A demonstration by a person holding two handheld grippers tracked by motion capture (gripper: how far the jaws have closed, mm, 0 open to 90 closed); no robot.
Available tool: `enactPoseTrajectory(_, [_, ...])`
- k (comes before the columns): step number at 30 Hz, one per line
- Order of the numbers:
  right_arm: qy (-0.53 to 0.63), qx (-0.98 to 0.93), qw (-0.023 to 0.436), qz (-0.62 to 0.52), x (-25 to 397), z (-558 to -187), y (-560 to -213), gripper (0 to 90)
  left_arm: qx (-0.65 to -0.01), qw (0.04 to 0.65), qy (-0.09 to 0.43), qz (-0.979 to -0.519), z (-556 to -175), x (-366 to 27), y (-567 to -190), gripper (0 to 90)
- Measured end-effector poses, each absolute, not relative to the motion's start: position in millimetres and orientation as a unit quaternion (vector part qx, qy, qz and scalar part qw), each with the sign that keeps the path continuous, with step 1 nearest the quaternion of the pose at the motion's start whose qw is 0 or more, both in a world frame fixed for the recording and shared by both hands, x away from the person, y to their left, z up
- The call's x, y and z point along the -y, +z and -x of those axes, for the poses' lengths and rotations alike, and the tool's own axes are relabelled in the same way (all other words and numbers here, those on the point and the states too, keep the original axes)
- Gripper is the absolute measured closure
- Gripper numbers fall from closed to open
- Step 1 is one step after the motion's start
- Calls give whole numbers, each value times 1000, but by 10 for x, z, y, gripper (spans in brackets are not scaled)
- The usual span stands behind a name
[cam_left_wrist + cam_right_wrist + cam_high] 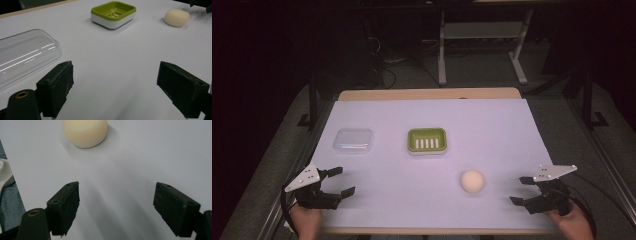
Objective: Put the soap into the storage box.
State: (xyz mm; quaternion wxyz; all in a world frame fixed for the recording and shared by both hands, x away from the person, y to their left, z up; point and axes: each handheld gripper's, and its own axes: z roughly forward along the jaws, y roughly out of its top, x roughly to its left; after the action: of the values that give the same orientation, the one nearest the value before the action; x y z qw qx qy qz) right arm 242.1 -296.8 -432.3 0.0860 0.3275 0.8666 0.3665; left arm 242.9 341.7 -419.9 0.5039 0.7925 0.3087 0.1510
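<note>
Two grippers wait near the front edge of the desk [377, 107], and both are wide open with nothing in them. The left gripper [337, 181] sits at the front left. The right gripper [522, 190] sits at the front right, and it points at the round soap [472, 181].

The soap is pale and lies alone on the white cover, near the right gripper but not touching it. In the right gripper view the soap [85, 131] is straight ahead of the two black jaws, with bare desk in between.

Farther back, near the middle, is a green soap dish [427, 140] with slots in its floor. It has nothing in it. To its left lies a clear lid [353, 141], flat on the desk.

I think the job has not really started yet; this looks like the reach for the soap. Next, the right gripper should slide forward until the soap sits between its jaws, then close gently, because soap can be slippery.
</note>
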Motion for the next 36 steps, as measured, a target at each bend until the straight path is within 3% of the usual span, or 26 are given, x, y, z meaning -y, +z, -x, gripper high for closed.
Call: enactPoseTrajectory(36, [355,-887,80,-284,2522,-2498,-4207,208,-306,505,152,-793,-2425,-3422,-4193,132])
